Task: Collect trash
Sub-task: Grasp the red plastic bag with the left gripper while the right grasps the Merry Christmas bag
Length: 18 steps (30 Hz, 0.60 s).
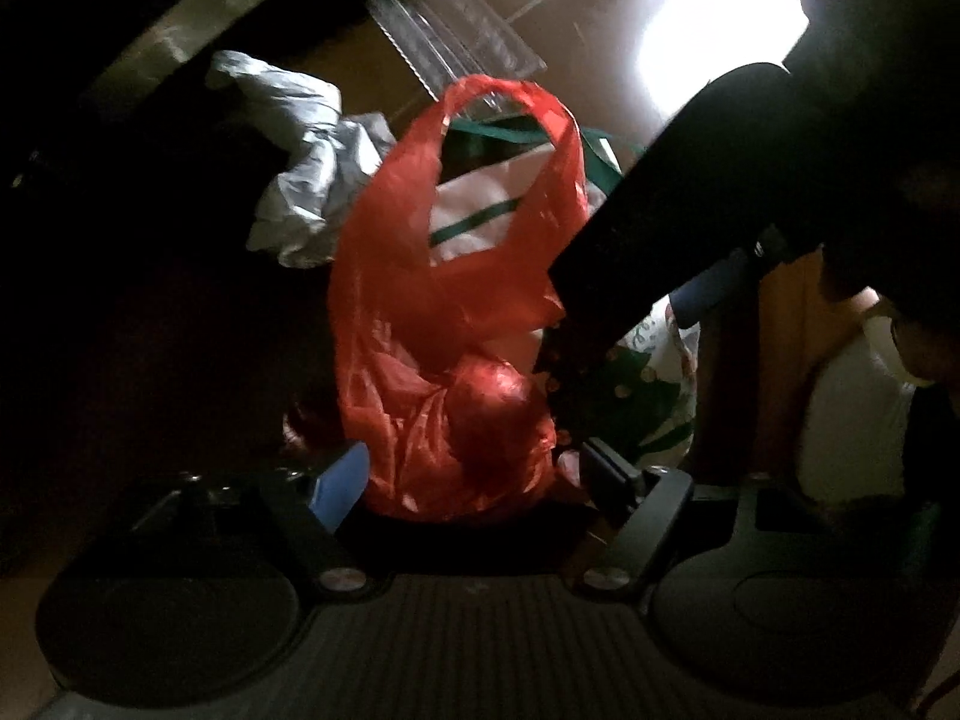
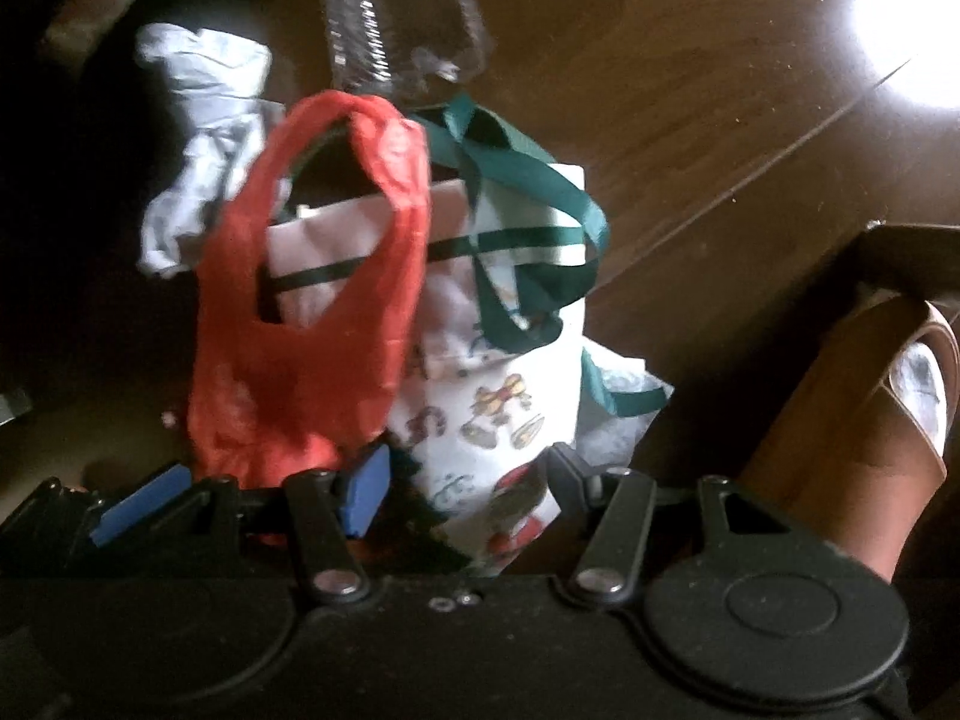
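A red plastic bag [image 1: 444, 324] lies crumpled on the brown floor, handle loops up. My left gripper [image 1: 474, 474] points down over its lower end, and the bag fills the gap between the blue left pad [image 1: 342, 480] and the right finger; no firm pinch shows. Beside it, partly under the red bag [image 2: 300, 324], lies a white paper gift bag [image 2: 498, 408] with printed figures and green ribbon handles. My right gripper [image 2: 468, 480] stands open around its lower part. The right gripper's dark body [image 1: 690, 204] crosses the left wrist view.
A crumpled grey-white plastic bag [image 1: 306, 192] lies left of the red one. A clear ribbed plastic tray [image 2: 402, 12] sits beyond them. A person's foot in a sandal [image 2: 888, 396] stands at the right. Dark furniture borders the left, and glare marks the floor [image 2: 720, 90].
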### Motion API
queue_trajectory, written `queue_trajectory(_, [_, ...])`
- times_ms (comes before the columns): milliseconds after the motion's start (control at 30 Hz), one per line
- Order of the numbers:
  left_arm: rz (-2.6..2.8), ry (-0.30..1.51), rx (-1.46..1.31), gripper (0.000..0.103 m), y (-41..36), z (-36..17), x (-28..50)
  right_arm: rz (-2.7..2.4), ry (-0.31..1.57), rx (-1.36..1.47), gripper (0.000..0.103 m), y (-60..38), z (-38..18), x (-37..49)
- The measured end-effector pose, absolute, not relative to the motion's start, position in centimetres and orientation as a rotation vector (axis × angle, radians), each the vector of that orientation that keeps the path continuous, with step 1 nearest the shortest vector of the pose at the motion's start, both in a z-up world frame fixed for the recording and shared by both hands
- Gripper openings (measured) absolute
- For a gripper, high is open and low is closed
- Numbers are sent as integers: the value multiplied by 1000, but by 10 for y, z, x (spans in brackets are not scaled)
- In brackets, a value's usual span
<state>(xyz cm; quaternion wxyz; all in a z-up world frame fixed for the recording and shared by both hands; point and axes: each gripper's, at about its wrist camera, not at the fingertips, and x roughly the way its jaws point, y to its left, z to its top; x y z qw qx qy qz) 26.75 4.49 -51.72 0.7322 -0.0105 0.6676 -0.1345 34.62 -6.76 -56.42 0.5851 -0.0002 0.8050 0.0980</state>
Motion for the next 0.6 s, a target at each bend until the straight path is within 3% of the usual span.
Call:
queue_trajectory(67, [-296,1482,-24,63,43,-524,269,230,1876,3,57,-68,-568,346])
queue_trajectory(367, [-294,1476,-143,46,54,-524,274,222,1866,-32,52,-61,-554,347])
queue_trajectory(400, [-288,1480,-156,45,56,-524,274,232,1860,-36,35,-56,-551,344])
queue_trajectory(500, [-285,1486,-184,44,59,-521,274,250,1837,-74,11,-52,-544,343])
queue_trajectory(600, [-268,1486,-201,44,64,-514,277,269,1804,-112,4,-46,-533,341])
